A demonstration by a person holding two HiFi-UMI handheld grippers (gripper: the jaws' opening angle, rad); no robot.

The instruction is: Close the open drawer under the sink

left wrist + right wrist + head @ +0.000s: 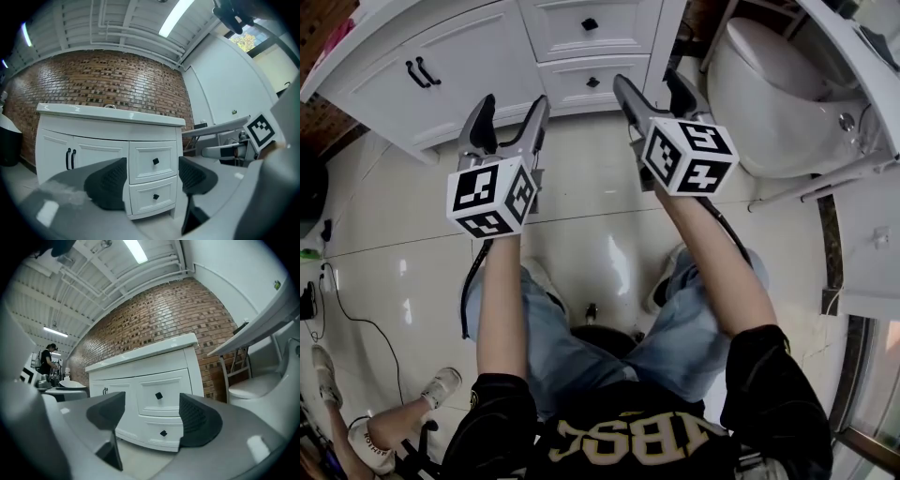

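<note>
Jaws stand spread and empty on the left gripper and right gripper, both held level, clear of the vanity, seemingly because its upper drawer and lower drawer already sit flush, closed.

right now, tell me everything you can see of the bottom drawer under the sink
The bottom drawer is white, painted wood by its look, with a raised panel front and one small black knob set like a diamond at its middle. It is shut, flush with the upper drawer above it, at the right end of the vanity beside the double doors. Nothing touches it.
</note>
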